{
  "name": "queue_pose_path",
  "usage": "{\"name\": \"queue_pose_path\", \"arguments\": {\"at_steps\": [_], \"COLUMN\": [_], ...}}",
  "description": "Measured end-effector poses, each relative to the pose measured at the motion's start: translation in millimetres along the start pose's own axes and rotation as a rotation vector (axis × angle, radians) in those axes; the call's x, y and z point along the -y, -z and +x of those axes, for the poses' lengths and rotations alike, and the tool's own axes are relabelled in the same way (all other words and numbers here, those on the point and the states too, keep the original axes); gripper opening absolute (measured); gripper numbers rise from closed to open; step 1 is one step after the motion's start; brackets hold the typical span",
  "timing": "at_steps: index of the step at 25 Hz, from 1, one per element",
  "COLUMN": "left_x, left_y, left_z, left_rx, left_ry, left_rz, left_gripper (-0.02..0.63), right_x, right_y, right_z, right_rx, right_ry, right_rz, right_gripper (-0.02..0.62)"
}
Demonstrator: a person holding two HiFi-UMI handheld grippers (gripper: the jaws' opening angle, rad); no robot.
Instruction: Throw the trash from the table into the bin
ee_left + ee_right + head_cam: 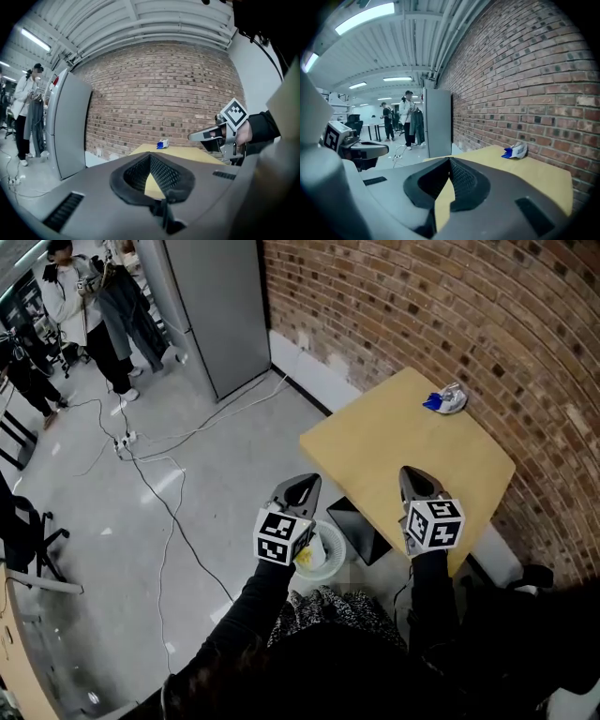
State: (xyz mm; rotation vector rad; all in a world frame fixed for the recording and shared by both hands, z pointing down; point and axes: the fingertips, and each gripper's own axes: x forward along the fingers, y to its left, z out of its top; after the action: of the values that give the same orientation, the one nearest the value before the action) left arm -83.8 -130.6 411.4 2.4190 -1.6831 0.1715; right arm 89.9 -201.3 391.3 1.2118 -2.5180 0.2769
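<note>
Left claw [305, 486] and right claw [417, 479]: both pressed shut and empty, with one piece of trash left to clear.

Each claw's own view shows its jaws closed tip to tip with nothing between them. A single blue-and-white wrapper [444, 401] lies on the bench [375, 442], at about 1 o'clock from the right claw and close to the brick wall [422, 306]. The one white bin [330, 542] stands on the floor at 5 o'clock from the left claw, and it has something yellow inside. I judge the task mostly done, leaving one wrapper to grasp, carry and drop.
</note>
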Motion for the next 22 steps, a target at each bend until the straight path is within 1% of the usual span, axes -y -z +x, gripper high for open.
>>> {"name": "queue_pose_path", "arguments": {"at_steps": [4,10,17,22], "left_x": [12.0,22.5,32.6,30.5], "left_y": [-10.3,-23.8,-39.6,-47.2], "left_z": [26.7,74.5,142.4,179.7], "left_rx": [0.005,0.001,-0.016,-0.034], "left_ry": [0.035,0.066,0.081,0.077], "left_rz": [0.019,0.033,0.052,0.068], "left_gripper": [0.006,0.006,0.006,0.006], "right_x": [32.8,80.0,169.0,220.3], "right_y": [-10.8,-16.8,-26.8,-36.9], "right_z": [-3.3,7.3,28.8,54.5], "right_rx": [0.016,0.018,0.031,0.040], "right_ry": [0.052,0.087,0.151,0.173], "right_rz": [0.003,0.029,0.096,0.118], "right_gripper": [0.012,0.014,0.014,0.014]}}
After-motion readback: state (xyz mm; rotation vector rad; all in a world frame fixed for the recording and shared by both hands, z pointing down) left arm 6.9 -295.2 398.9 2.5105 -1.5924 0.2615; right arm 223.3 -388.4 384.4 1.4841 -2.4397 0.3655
